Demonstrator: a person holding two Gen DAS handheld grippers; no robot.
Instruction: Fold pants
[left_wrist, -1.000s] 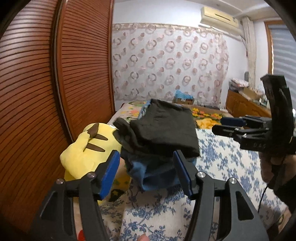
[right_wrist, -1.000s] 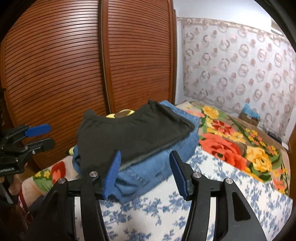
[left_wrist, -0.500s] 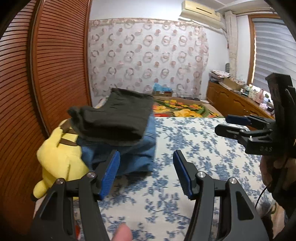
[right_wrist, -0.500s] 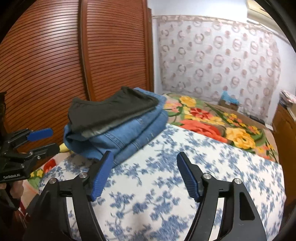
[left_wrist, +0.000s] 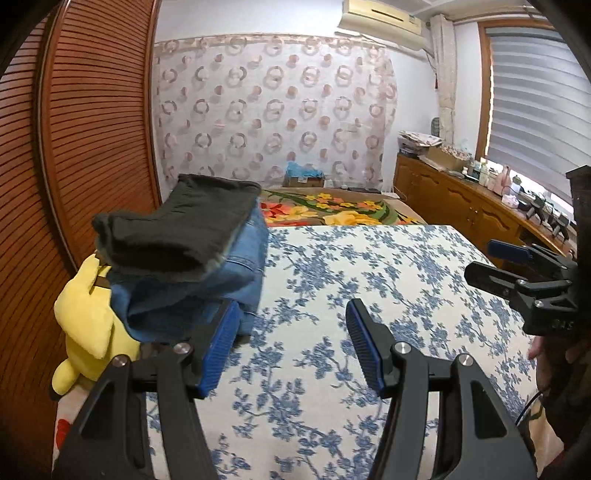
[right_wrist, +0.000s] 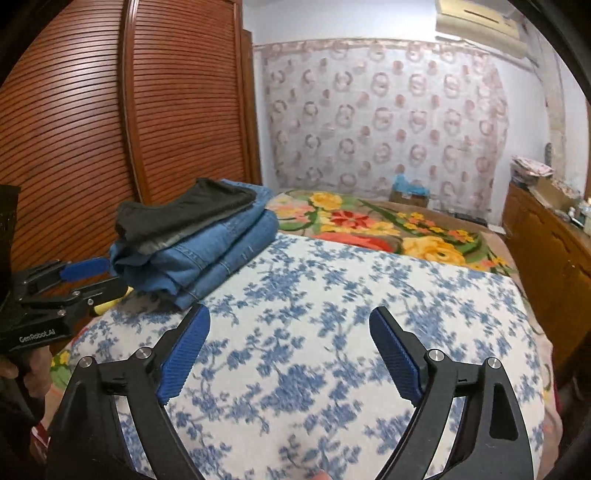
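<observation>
Two empty grippers, left gripper (left_wrist: 290, 345) and right gripper (right_wrist: 290, 349), are hovering jaws wide; soft, limp dark pants (right_wrist: 184, 214), lying folded ahead-left on heavier folded jeans (right_wrist: 207, 258), are probably best pinched at the edges.

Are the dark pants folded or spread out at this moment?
Folded: the dark pants lie as a compact layered rectangle atop the folded jeans. Neither open gripper touches them.

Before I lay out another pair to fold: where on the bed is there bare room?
The blue floral sheet lies bare from the folded stack of dark pants on jeans across to the wooden cabinets, and up to the bright flower blanket. It is crowded at the stack's corner, beside the yellow plush.
</observation>
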